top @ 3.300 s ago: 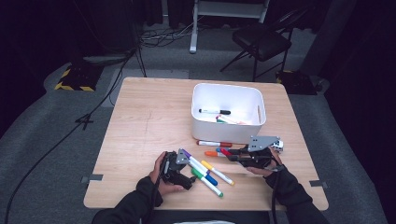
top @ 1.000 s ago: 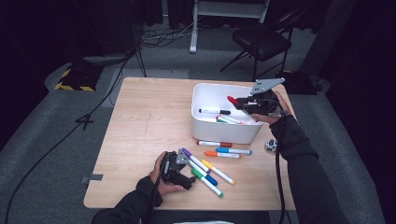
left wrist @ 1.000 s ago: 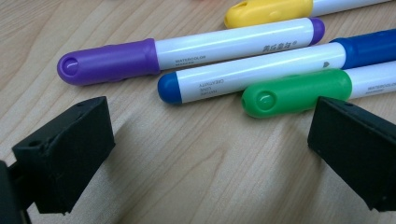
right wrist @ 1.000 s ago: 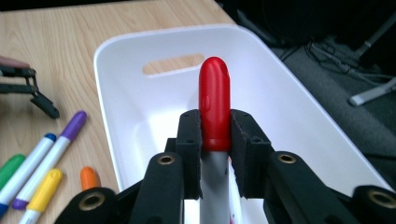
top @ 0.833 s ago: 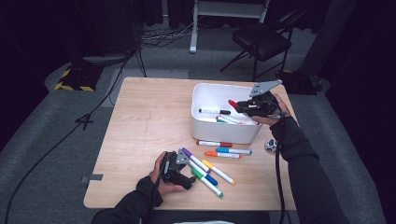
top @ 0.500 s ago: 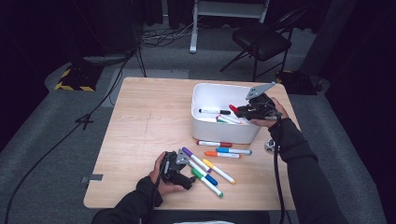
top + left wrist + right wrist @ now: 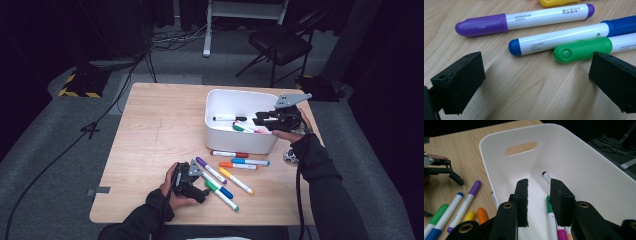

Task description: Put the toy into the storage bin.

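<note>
Two hand-held grippers: right [image 7: 538, 192] just opening, empty, over the white bin [image 7: 220, 137] — left [image 7: 534, 82] wide beside markers [image 7: 524, 20].

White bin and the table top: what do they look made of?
The white bin looks like moulded plastic: smooth, slightly glossy walls, rounded corners, a cut-out handle slot. The table top looks like light wood or wood-look laminate, matte, with fine grain lines; which one I cannot tell.
</note>
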{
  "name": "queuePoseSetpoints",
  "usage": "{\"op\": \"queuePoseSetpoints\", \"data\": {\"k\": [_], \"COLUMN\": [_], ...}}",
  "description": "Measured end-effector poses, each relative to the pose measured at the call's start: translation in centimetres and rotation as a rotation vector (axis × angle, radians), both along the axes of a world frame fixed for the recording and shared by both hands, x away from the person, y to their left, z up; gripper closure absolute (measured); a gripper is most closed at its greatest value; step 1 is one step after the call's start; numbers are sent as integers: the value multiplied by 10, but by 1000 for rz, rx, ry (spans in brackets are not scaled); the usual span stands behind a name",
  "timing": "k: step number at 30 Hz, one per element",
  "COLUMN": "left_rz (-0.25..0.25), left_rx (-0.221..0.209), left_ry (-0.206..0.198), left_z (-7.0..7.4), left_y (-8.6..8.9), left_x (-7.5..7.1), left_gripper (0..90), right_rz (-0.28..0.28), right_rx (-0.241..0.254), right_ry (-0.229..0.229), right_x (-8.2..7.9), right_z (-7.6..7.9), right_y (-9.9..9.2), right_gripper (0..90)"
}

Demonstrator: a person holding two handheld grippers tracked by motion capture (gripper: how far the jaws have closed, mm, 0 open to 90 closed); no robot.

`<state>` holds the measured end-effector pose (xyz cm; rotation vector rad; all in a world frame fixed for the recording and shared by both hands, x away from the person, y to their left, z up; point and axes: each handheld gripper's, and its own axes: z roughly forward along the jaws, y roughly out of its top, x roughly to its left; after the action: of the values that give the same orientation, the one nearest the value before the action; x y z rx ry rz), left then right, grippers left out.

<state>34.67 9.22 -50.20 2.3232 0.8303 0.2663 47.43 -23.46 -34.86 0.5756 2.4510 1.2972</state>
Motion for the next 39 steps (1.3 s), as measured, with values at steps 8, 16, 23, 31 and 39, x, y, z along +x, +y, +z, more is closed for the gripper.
{"op": "queuePoseSetpoints", "data": {"k": [8,16,23,31,39], "left_rz": [2,3,2,2,2], "left_rx": [-3,-4,-4,-4,-4], "left_ry": [3,3,3,3,3], "left_z": [0,0,0,0,0], "left_y": [0,0,0,0,0], "left_x": [0,0,0,0,0], "left_gripper": [6,6,6,6,6], "right_rz": [45,100,138,157,156], "right_rx": [76,104,72,-33,-114], "right_ry": [-67,-97,-40,49,118], "right_x": [-39,-80,-98,-94,-87], "right_z": [3,-11,-55,-106,-138], "right_y": [-5,-2,16,44,65], "right_gripper": [678,673,670,678,667]}}
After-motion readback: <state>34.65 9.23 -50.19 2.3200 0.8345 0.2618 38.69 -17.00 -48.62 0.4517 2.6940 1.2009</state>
